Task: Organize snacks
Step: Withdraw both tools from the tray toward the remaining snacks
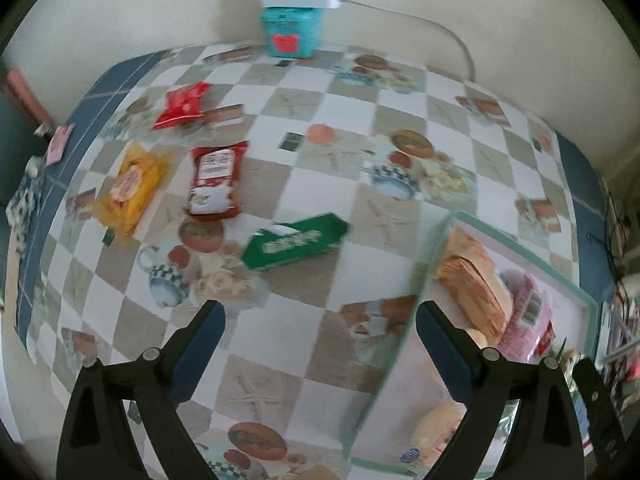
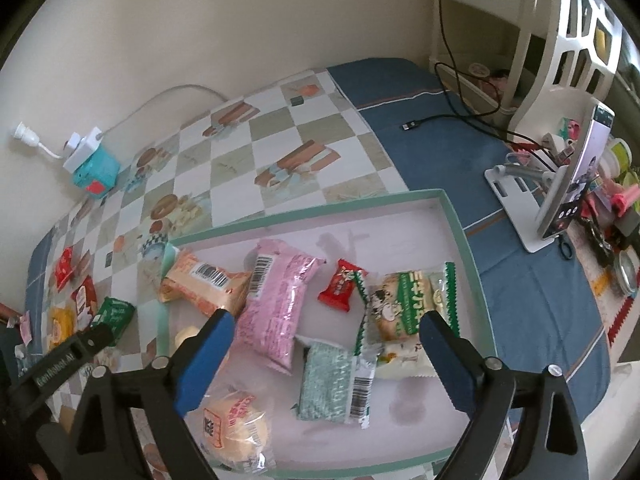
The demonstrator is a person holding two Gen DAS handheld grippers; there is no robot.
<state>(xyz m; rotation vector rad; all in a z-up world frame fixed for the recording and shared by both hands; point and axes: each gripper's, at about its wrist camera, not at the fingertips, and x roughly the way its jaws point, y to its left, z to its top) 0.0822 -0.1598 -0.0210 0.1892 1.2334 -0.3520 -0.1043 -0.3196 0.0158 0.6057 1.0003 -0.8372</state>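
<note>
My left gripper [image 1: 320, 312] is open and empty over the checked tablecloth, with a green packet [image 1: 296, 242] just beyond its fingertips. Farther left lie a red-and-white packet [image 1: 216, 180], a yellow packet [image 1: 130, 188] and a small red packet [image 1: 184, 106]. My right gripper [image 2: 326, 317] is open and empty above the green-rimmed tray [image 2: 312, 210]. In the tray lie a pink packet [image 2: 280, 300], an orange packet [image 2: 204, 284], a small red packet [image 2: 340, 284], a green-and-white packet [image 2: 408, 300], a teal packet [image 2: 336, 384] and a wrapped bun [image 2: 236, 424].
A teal box [image 1: 290, 32] with a white power adapter on top stands by the wall at the back. Right of the tray, a phone on a white stand [image 2: 568, 184], a black cable [image 2: 452, 116] and small clutter sit on the blue cloth. A white chair stands behind.
</note>
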